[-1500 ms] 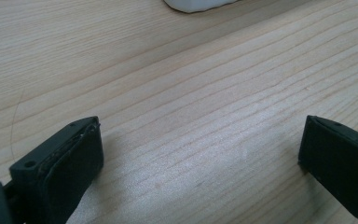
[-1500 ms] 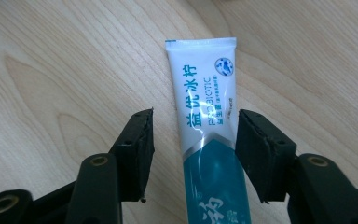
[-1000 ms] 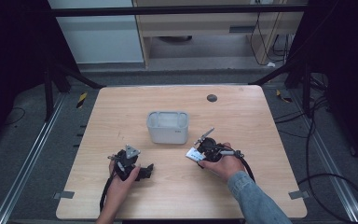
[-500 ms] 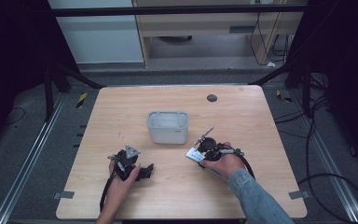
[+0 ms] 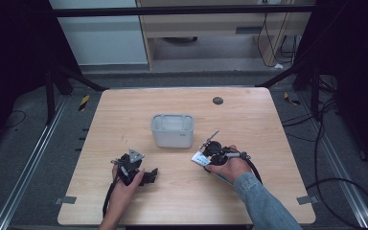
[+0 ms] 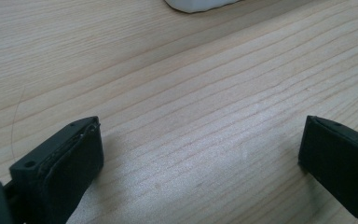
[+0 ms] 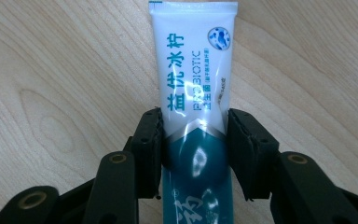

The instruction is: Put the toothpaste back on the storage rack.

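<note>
Toothpaste tube (image 7: 193, 93), white above and teal below, lay flat on the wooden table (image 5: 268, 124) between the pads of the right gripper (image 7: 194, 149), whose jaws had just been closing and now pressed against both its sides. The left gripper (image 6: 200, 154) rested low over bare wood with its jaws spread wide, nothing between them. A white tub (image 5: 172, 130) stood near mid-table, beyond both hands.

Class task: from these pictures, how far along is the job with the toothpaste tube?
Done: the right gripper has reached the white-and-teal toothpaste tube, its jaws just closing onto it. In hand: securing that grip. Left: lifting it, perhaps to the white plastic tub; the left gripper waits open.
</note>
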The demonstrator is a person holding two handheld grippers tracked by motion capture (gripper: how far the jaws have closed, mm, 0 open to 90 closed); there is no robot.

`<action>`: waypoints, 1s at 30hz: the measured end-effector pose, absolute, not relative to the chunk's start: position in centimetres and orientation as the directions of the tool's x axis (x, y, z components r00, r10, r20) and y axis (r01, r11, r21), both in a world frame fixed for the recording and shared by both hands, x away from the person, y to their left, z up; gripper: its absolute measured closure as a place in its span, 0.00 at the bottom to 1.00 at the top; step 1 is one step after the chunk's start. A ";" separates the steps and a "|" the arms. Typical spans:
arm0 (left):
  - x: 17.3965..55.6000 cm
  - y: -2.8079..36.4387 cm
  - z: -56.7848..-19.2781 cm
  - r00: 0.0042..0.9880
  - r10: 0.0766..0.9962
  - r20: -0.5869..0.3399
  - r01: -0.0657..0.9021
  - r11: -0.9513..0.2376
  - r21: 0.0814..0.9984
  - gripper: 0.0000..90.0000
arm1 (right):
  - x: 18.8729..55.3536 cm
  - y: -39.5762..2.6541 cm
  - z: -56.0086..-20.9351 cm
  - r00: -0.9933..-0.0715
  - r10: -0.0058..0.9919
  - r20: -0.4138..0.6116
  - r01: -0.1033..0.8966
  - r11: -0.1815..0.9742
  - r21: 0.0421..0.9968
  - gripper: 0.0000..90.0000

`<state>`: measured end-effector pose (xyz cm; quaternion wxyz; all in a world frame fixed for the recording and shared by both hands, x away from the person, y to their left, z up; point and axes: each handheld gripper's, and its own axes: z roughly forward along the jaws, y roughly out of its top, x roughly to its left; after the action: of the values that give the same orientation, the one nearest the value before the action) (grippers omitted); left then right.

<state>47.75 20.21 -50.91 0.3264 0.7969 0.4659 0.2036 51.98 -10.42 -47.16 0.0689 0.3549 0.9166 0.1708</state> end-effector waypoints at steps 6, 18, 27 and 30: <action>47.8 20.2 -50.9 0.483 0.875 0.021 0.610 -0.353 0.710 0.00 | 51.9 -10.5 -47.1 -0.723 0.691 0.000 0.644 0.674 0.363 0.70; 47.8 20.2 -50.9 0.480 0.877 0.021 0.610 -0.351 0.710 0.00 | 51.9 -10.5 -46.9 -0.722 0.692 -0.003 0.645 0.673 0.362 0.76; 47.8 20.2 -50.9 0.481 0.877 0.021 0.610 -0.351 0.710 0.00 | 51.6 -10.9 -46.3 -0.695 0.719 0.013 0.665 0.635 0.394 0.87; 47.8 20.2 -50.9 0.481 0.877 0.021 0.610 -0.351 0.710 0.00 | 51.5 -11.1 -46.3 -0.700 0.714 0.015 0.658 0.638 0.400 0.87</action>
<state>47.77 20.19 -50.91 0.3262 0.7963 0.4668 0.2042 51.54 -11.09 -46.29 0.0724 0.3802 0.9020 0.1913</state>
